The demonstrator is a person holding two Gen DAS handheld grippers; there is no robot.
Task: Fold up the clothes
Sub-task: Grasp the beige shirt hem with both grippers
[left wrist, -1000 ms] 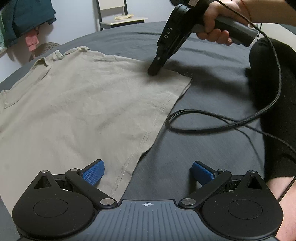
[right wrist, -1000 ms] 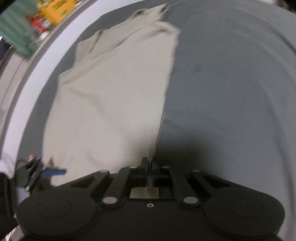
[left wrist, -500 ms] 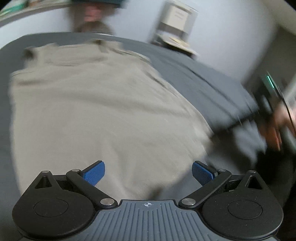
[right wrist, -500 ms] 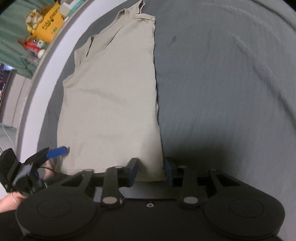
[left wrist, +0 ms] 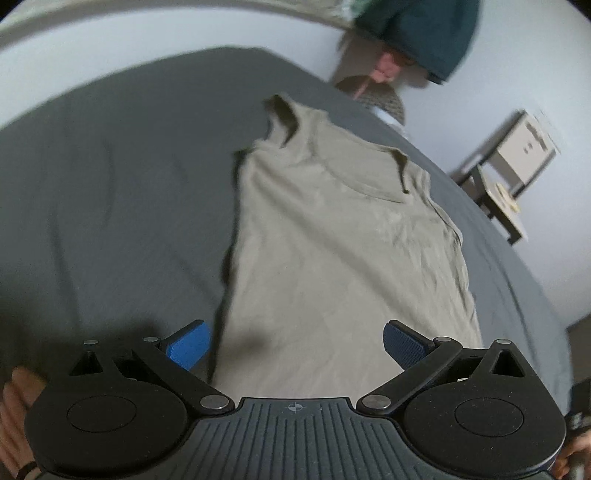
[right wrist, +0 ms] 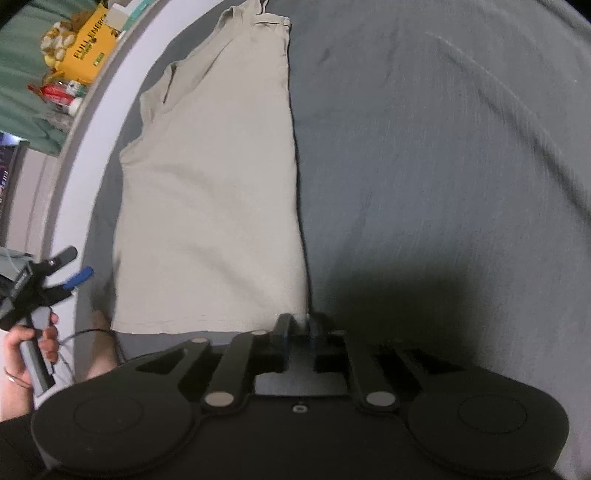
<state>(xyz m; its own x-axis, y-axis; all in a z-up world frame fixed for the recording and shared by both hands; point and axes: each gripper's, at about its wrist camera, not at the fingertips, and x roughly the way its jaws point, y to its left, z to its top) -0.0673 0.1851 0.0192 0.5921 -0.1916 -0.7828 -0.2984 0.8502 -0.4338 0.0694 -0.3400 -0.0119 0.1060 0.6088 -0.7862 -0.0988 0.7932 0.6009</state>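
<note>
A beige sleeveless top (left wrist: 332,240) lies flat on the dark grey bed cover (left wrist: 110,203), neck end far from me. It also shows in the right wrist view (right wrist: 214,192). My left gripper (left wrist: 295,343) is open above the top's near hem, with blue pads (left wrist: 188,345) either side of the left hem corner. It shows at the left of the right wrist view (right wrist: 70,267), held in a hand. My right gripper (right wrist: 301,325) is shut on the top's right hem corner.
A chair (left wrist: 506,184) stands past the bed's far right. Dark teal clothes (left wrist: 417,33) hang at the back. A yellow box (right wrist: 86,51) and small items sit beyond the bed's left edge. A black cable (right wrist: 96,336) lies near the hem.
My left gripper swung from the right hem side to the left hem corner, still open. My right gripper opened briefly, then closed again on the right hem corner.
</note>
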